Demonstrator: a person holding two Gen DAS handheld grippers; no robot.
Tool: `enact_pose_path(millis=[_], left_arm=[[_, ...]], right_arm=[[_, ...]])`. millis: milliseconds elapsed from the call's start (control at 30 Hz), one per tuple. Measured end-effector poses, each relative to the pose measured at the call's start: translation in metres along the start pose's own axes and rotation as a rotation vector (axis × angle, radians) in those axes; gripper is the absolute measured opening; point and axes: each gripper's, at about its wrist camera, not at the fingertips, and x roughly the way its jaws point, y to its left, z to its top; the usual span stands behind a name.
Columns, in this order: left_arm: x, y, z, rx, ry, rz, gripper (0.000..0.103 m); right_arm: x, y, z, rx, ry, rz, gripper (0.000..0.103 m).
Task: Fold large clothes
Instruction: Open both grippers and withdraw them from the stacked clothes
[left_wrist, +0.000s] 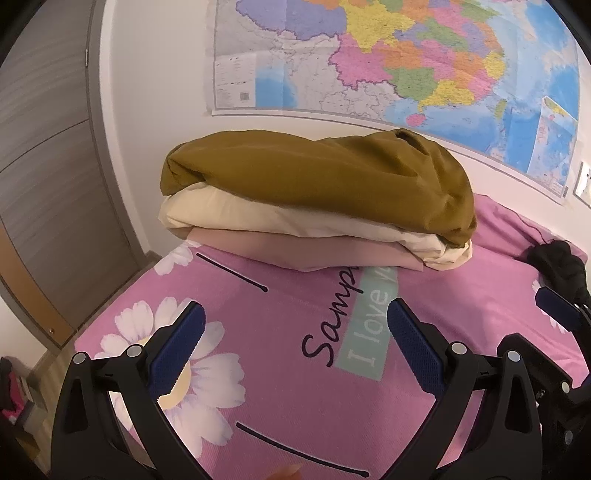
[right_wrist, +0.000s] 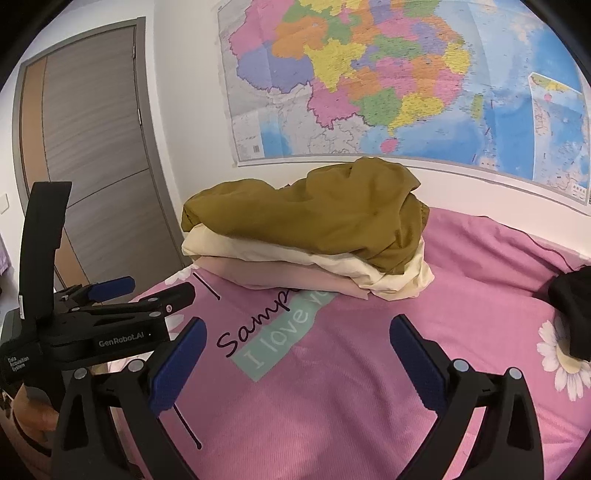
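Observation:
A stack of folded cloths lies at the far side of the pink bed: a mustard-brown one (left_wrist: 317, 181) (right_wrist: 314, 214) on top, a cream one (left_wrist: 280, 221) (right_wrist: 295, 258) under it, a dusty-pink one (left_wrist: 295, 251) (right_wrist: 280, 278) at the bottom. A black garment (left_wrist: 557, 266) (right_wrist: 572, 306) lies crumpled at the right. My left gripper (left_wrist: 295, 328) hovers open over the bedspread, nothing between its fingers. My right gripper (right_wrist: 295, 343) is open too, short of the stack. The left gripper (right_wrist: 147, 291) shows at the left of the right wrist view.
The bed carries a pink daisy-print cover (left_wrist: 295, 387) (right_wrist: 369, 387) with printed words. A large coloured map (left_wrist: 406, 59) (right_wrist: 406, 81) hangs on the white wall behind. A grey door (left_wrist: 44, 184) (right_wrist: 92, 155) stands left, with the bed's left edge dropping to wooden floor.

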Motion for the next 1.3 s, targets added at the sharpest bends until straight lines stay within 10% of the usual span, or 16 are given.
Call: enact_pose_path(millis=[1300], left_arm=[[-0.018,-0.008,-0.006,0.015,-0.031,-0.006,0.098]], right_arm=[[-0.014,-0.003,-0.007,0.01,-0.011,-0.006,0.097]])
